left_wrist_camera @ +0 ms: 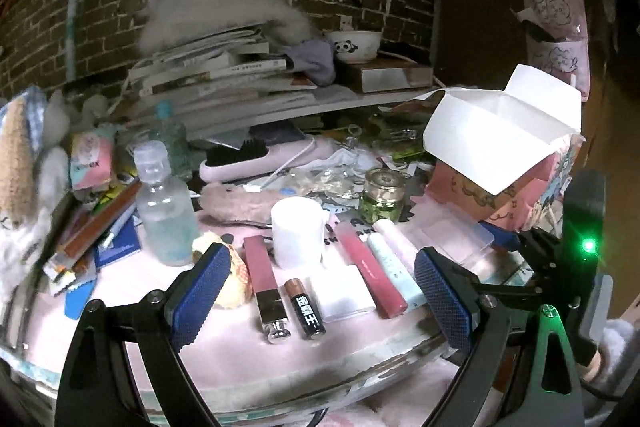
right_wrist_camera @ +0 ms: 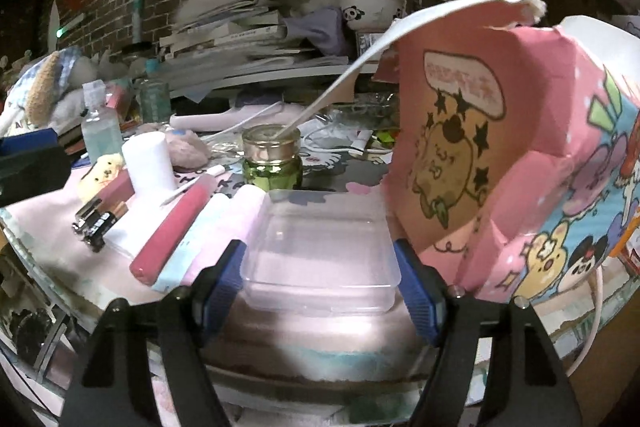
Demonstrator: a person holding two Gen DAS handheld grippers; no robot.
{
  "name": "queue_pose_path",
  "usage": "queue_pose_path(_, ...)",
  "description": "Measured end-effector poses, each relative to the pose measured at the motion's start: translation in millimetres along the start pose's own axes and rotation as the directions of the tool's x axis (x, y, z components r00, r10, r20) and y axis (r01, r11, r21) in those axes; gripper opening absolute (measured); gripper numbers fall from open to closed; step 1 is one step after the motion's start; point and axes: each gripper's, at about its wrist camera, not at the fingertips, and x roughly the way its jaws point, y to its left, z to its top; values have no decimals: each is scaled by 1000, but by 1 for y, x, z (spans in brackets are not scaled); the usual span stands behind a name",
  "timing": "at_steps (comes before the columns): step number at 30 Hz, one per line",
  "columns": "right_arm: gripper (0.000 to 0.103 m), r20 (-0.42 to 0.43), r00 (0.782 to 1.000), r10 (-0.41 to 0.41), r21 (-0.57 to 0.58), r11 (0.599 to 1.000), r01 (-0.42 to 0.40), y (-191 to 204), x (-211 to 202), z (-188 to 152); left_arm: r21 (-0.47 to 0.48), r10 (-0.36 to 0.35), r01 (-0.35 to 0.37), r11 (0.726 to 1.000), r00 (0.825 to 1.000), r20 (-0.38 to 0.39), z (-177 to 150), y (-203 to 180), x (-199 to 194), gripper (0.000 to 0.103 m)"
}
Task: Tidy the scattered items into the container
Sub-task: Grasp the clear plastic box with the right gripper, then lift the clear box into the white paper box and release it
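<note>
A pink cartoon-printed box [left_wrist_camera: 516, 155] [right_wrist_camera: 516, 163] with open white flaps stands at the right of the pink table. In front of it lies a clear plastic tray [right_wrist_camera: 320, 247] [left_wrist_camera: 456, 233]. Scattered items lie in a row: a battery [left_wrist_camera: 305, 307], a pink lip gloss with metal cap [left_wrist_camera: 264, 279], a red tube [left_wrist_camera: 370, 267] [right_wrist_camera: 172, 231], a pale blue tube [left_wrist_camera: 394, 267], a white cup [left_wrist_camera: 297, 231] [right_wrist_camera: 149, 161], a green glass jar [left_wrist_camera: 382, 201] [right_wrist_camera: 272, 157]. My left gripper [left_wrist_camera: 320, 291] is open above the battery and tubes. My right gripper [right_wrist_camera: 320, 287] is open, its pads either side of the tray's near edge.
A clear bottle [left_wrist_camera: 164, 203] and a yellow plush [left_wrist_camera: 230, 275] stand at the left. A pink hairbrush [left_wrist_camera: 256, 157], stacked books [left_wrist_camera: 224, 75] and a panda bowl [left_wrist_camera: 354, 45] crowd the back. The table's front edge [left_wrist_camera: 320, 367] runs just below the grippers.
</note>
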Motion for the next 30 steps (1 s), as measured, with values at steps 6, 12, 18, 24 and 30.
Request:
queue_pose_path(6, 71, 4, 1000, -15, -4, 1000, 15, 4, 4, 0, -7, -11, 11, 1000, 1000, -1, -1, -1, 2, 92)
queue_pose_path(12, 71, 7, 1000, -3, 4, 1000, 3, 4, 5, -1, -12, -6, 6, 1000, 1000, -2, -2, -1, 1, 92)
queue_pose_path(18, 70, 53, 998, -23, -20, 1000, 24, 9, -5, -2, -23, -4, 4, 1000, 1000, -1, -4, 1, -1, 92)
queue_pose_path(24, 70, 118, 993, -16, -8, 1000, 17, 12, -20, 4, -39, 6, -5, 999, 1000, 11, -5, 7, -7, 92)
queue_pose_path(30, 70, 133, 990, 56, -28, 998, -52, 29, -27, 12, -54, 49, -47, 997, 999, 23, -7, 17, -19, 92)
